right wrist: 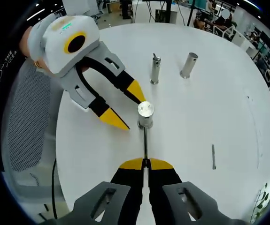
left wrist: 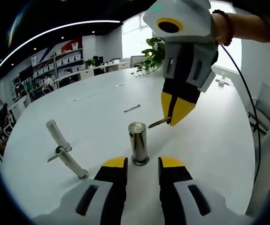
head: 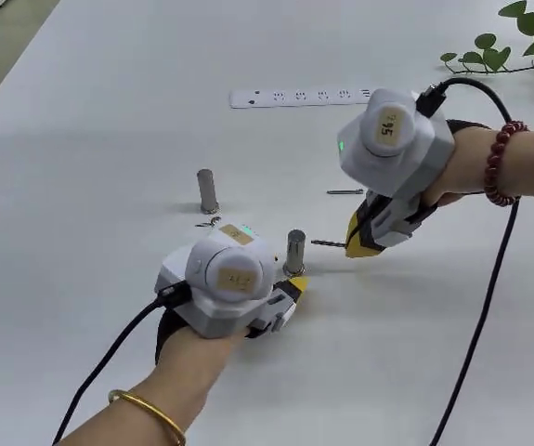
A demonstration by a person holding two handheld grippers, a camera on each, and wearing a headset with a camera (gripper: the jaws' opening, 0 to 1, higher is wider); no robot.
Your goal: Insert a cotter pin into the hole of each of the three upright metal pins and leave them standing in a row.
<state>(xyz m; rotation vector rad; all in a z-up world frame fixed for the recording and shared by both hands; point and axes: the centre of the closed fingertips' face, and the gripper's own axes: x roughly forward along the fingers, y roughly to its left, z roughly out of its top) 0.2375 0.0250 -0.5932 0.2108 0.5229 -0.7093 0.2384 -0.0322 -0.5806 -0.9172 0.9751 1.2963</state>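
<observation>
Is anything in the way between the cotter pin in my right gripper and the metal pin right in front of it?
Nothing visible. The right gripper's cotter pin points straight at the metal pin; the left gripper's open jaws flank that pin, off the path.

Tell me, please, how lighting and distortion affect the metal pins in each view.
Head view: soft, even light; nearest metal pin sharp. Left gripper view: fisheye tilts the two far pins outward; windows glare behind the right tool. Right gripper view: that pin's top glints; table edge bows.

Three metal pins (right wrist: 145,115) (right wrist: 155,69) (right wrist: 189,64), three cotter pins (left wrist: 132,108) (left wrist: 159,123) (left wrist: 59,152)
</observation>
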